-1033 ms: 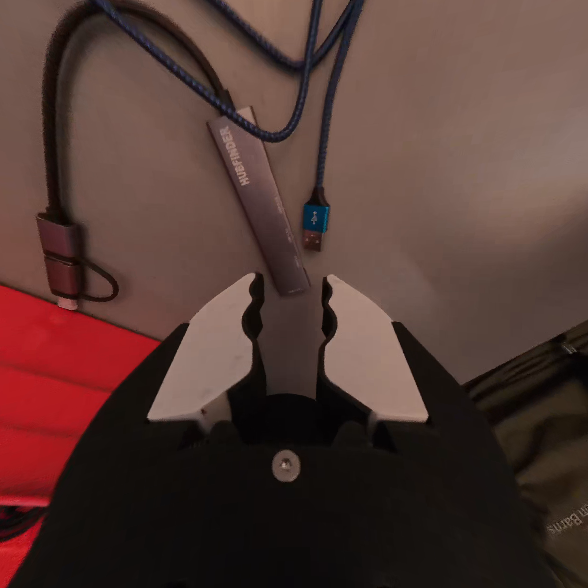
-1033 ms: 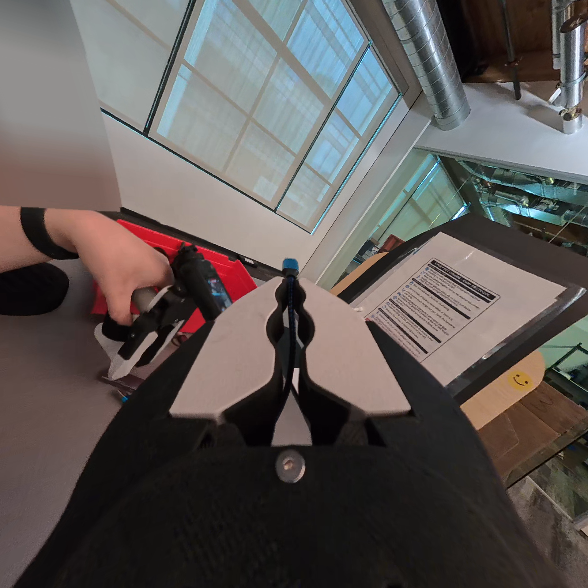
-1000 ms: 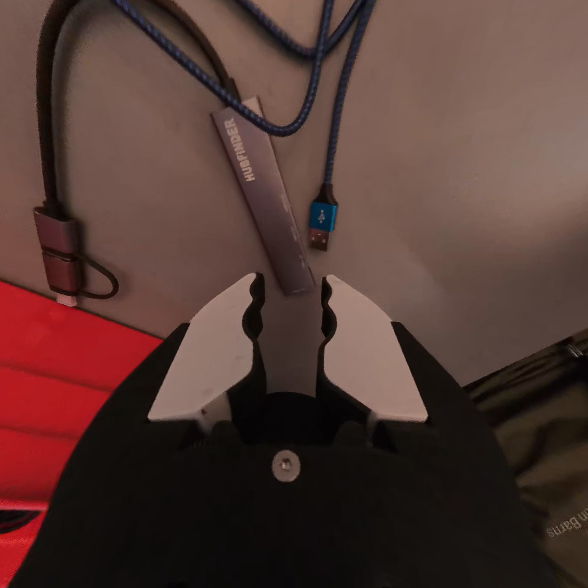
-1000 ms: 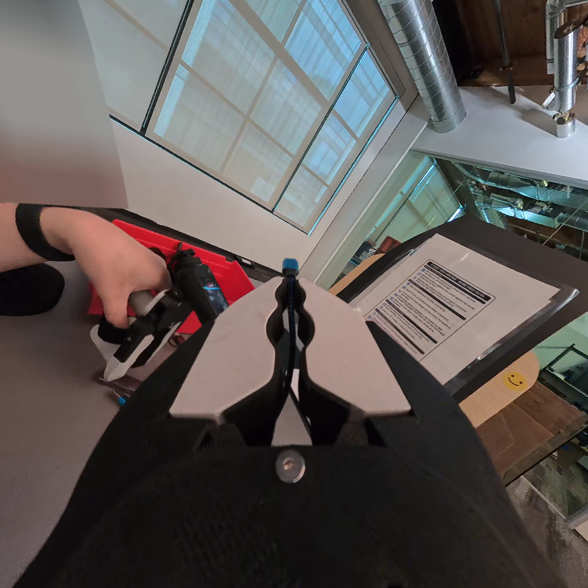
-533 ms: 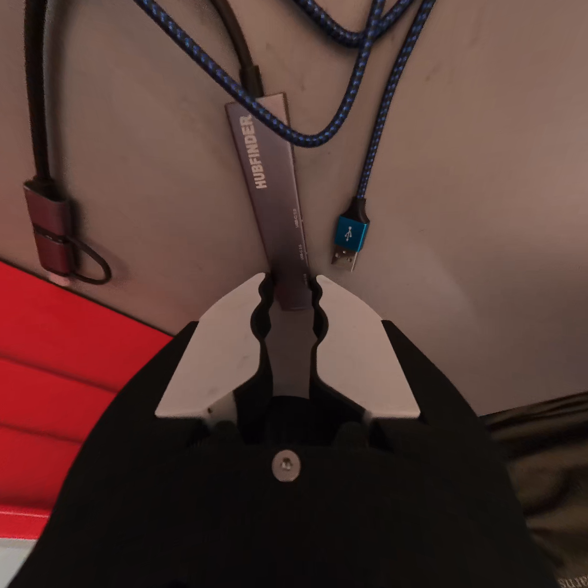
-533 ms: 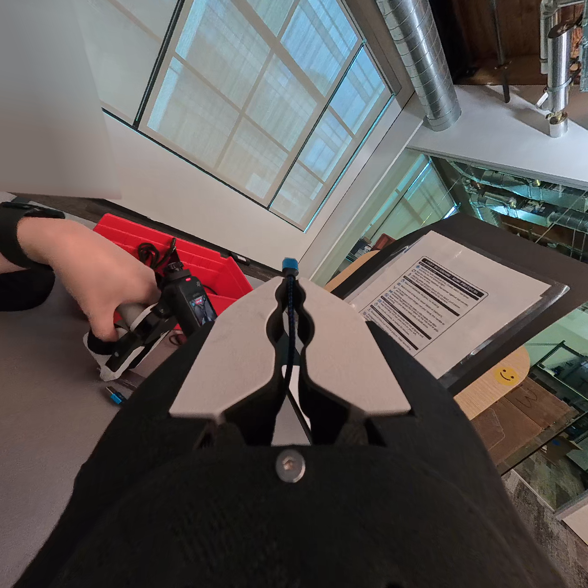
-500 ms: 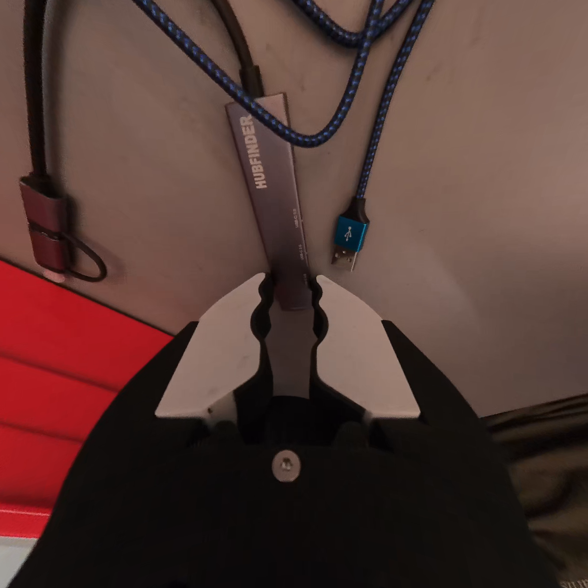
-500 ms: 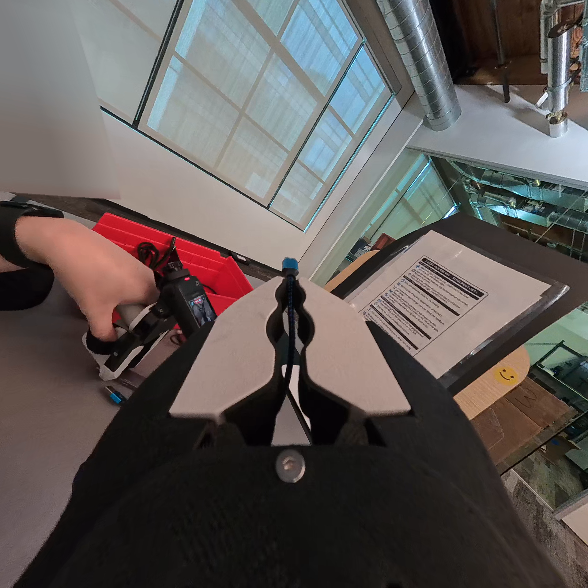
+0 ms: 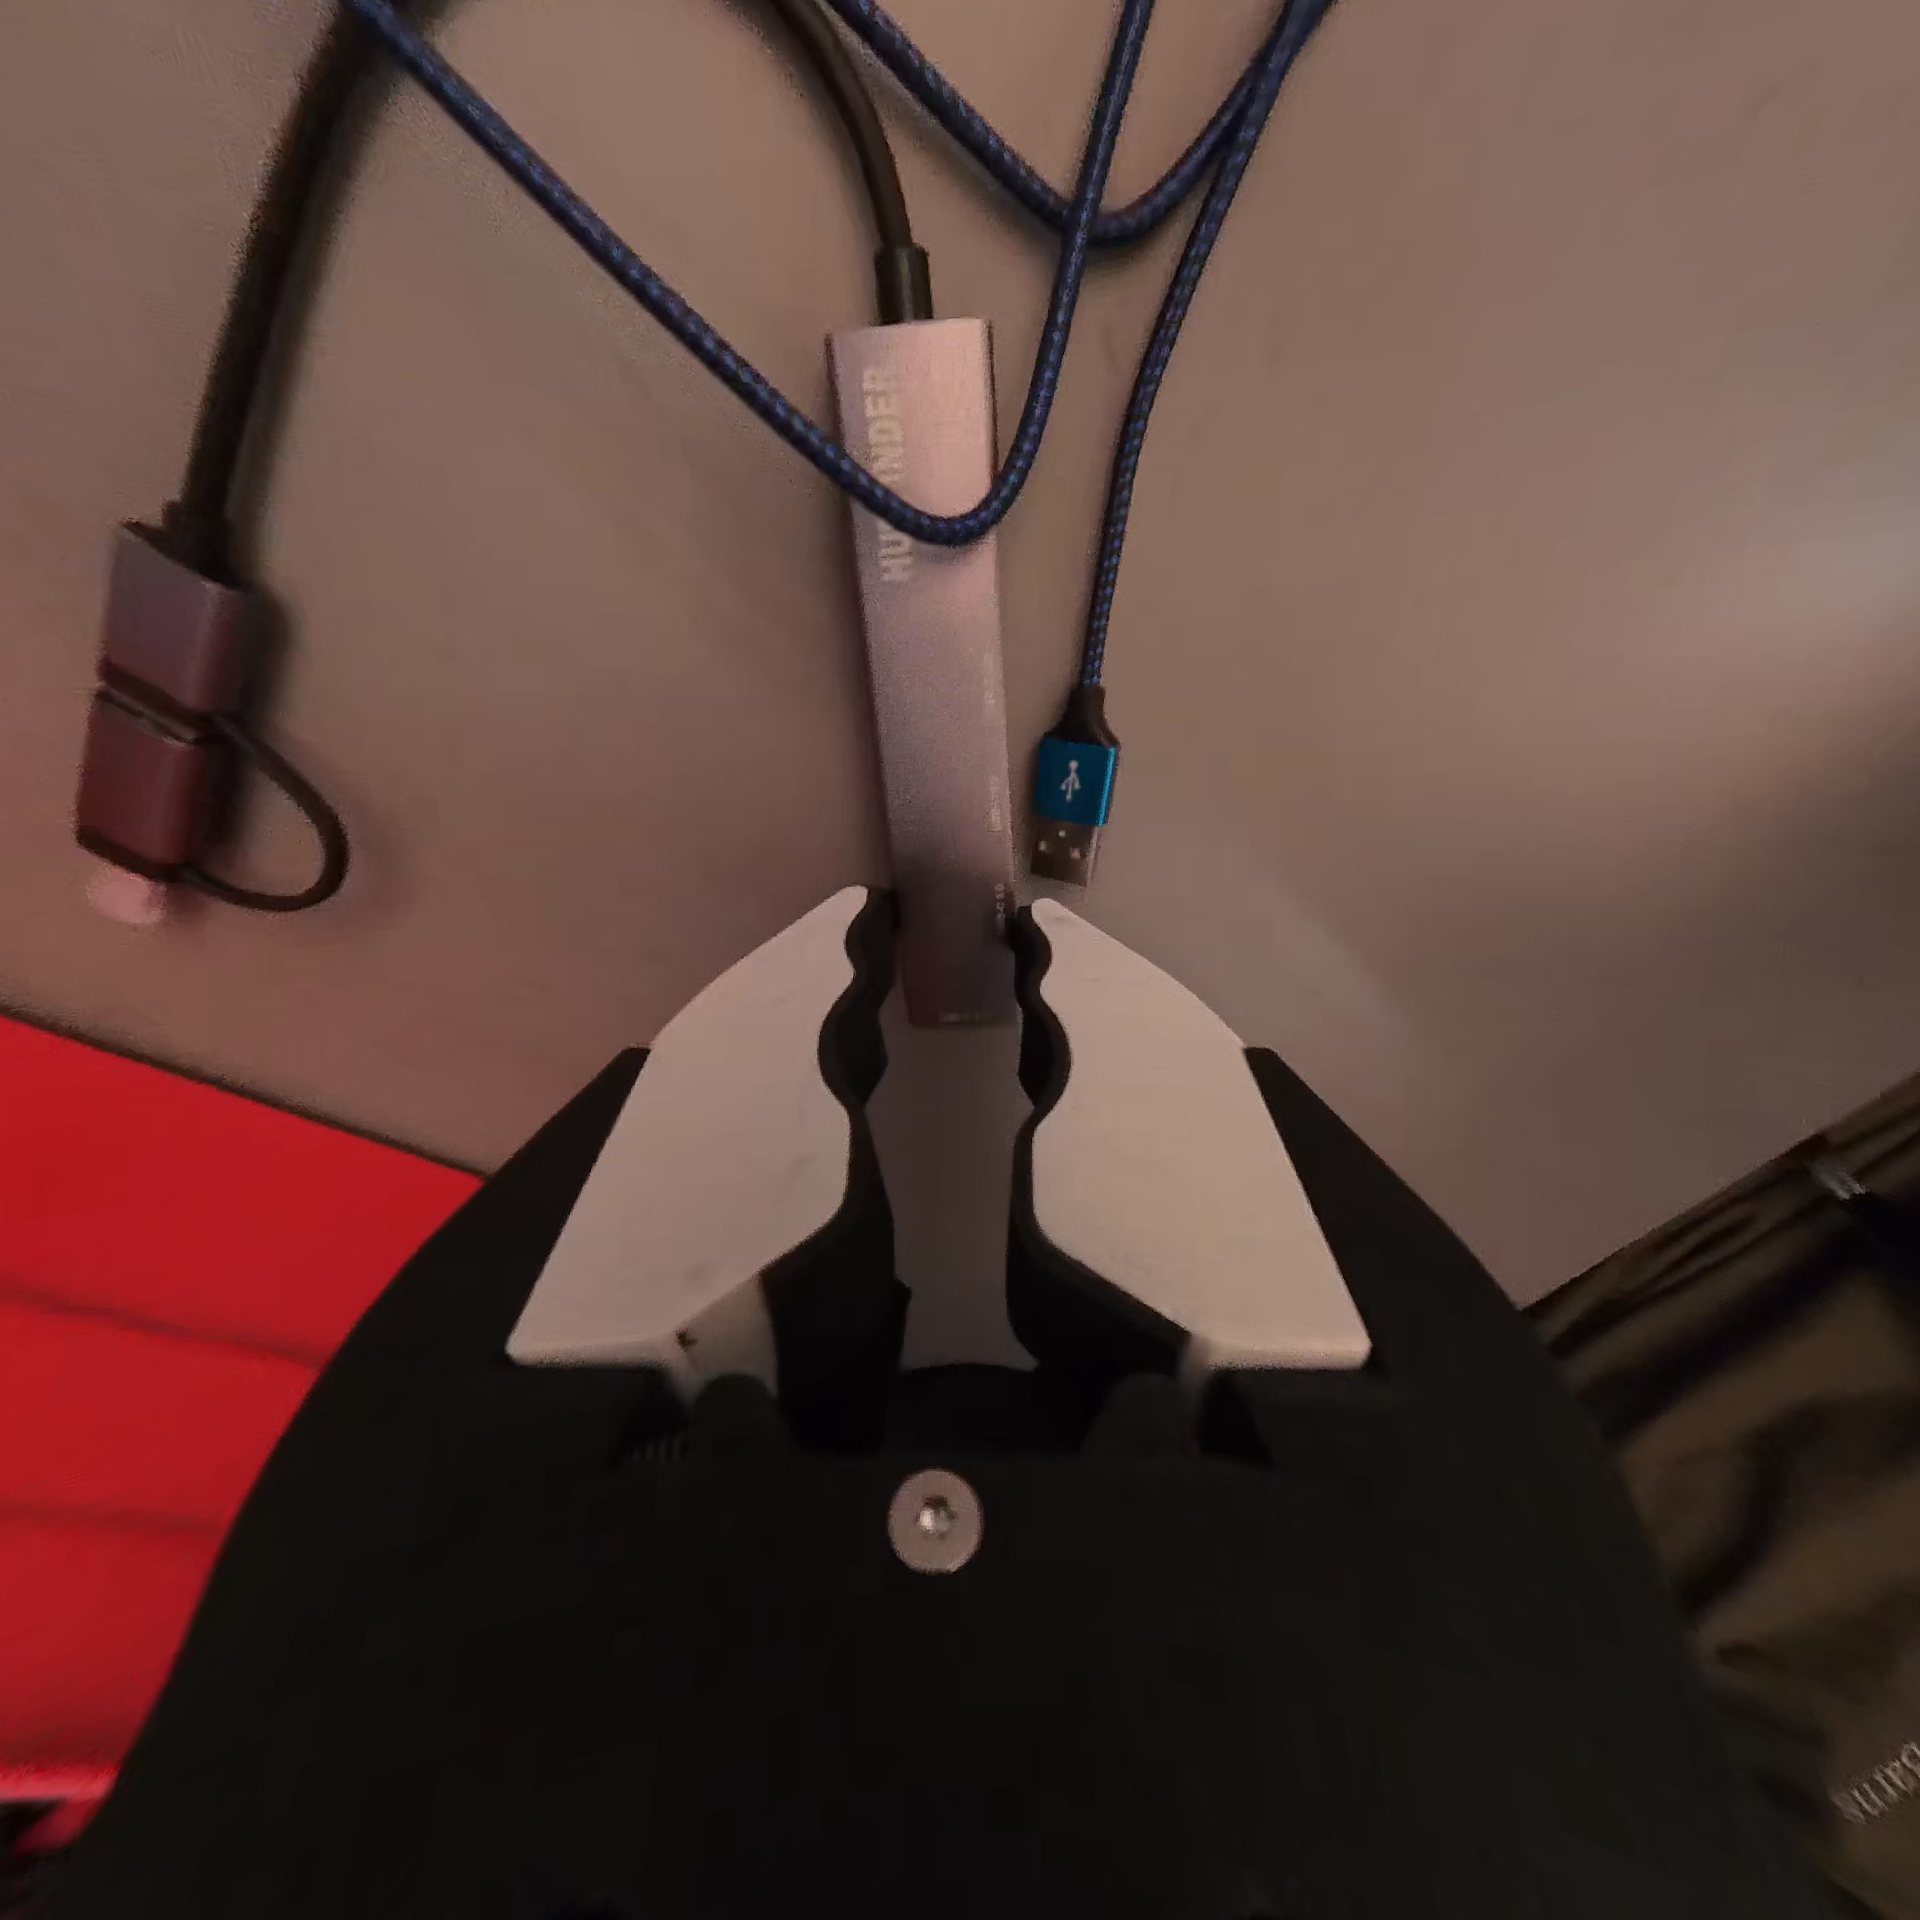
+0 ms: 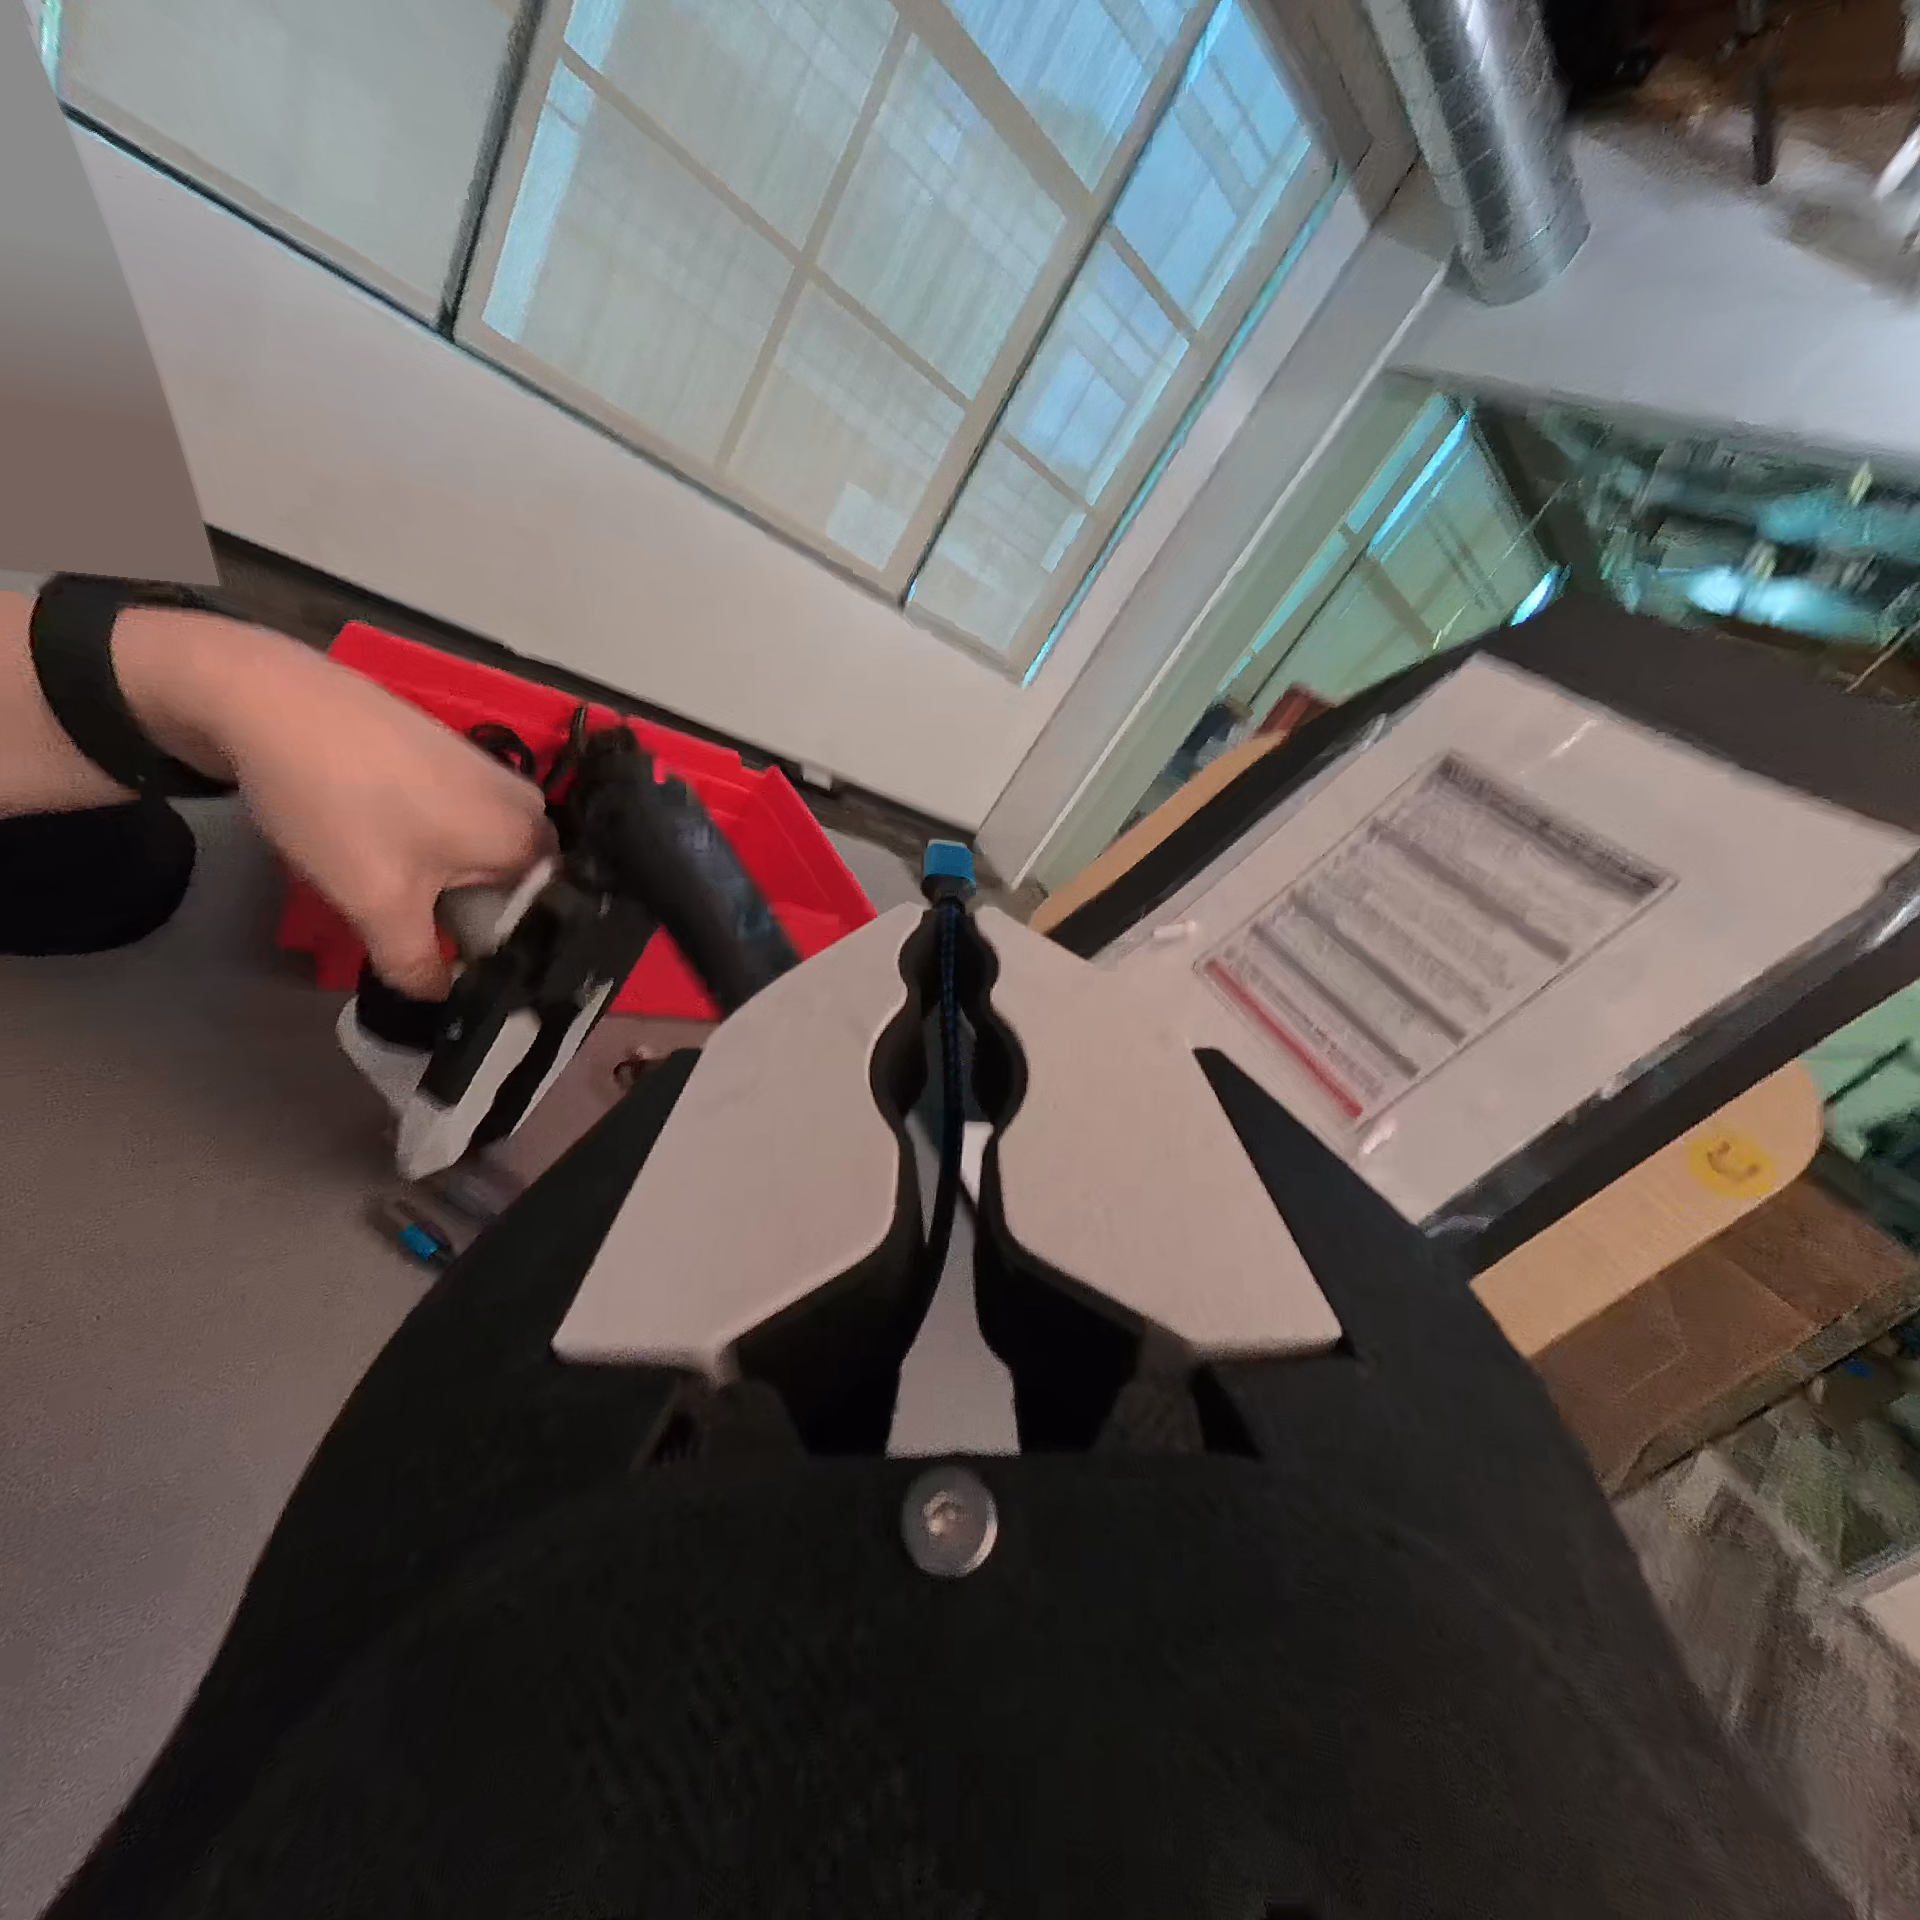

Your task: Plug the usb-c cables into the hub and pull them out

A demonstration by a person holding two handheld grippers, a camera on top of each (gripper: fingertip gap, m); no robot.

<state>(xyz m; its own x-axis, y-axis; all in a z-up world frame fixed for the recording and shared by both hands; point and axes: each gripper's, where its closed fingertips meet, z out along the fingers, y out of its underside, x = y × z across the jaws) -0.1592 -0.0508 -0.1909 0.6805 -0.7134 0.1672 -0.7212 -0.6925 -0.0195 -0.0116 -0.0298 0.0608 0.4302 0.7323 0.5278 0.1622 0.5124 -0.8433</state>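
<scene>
My left tool (image 9: 943, 914) is closed most of the way around the near end of the grey hub (image 9: 930, 665), which lies flat on the table (image 9: 1455, 520); the fingers sit against both long edges. My right tool (image 10: 948, 920) is clamped on a blue braided cable (image 10: 948, 997), its blue connector (image 10: 948, 864) protruding past the tips, raised well clear of the table.

Risks, as I judge them:
- The left grip covers only the hub's end. Insertion force from the side could pivot or slide the hub.
- A second braided cable (image 9: 675, 291) lies across the hub body and may snag.
- The loose blue plug (image 9: 1072, 800) rests just beside the hub's port edge and could obstruct the approach.
- The connector held by its cable, not its shell, may bend away on contact.

Markings: the hub carries pale printed lettering and small port legends; the loose plug bears a white symbol. A printed sheet (image 10: 1434, 935) is blurred.
</scene>
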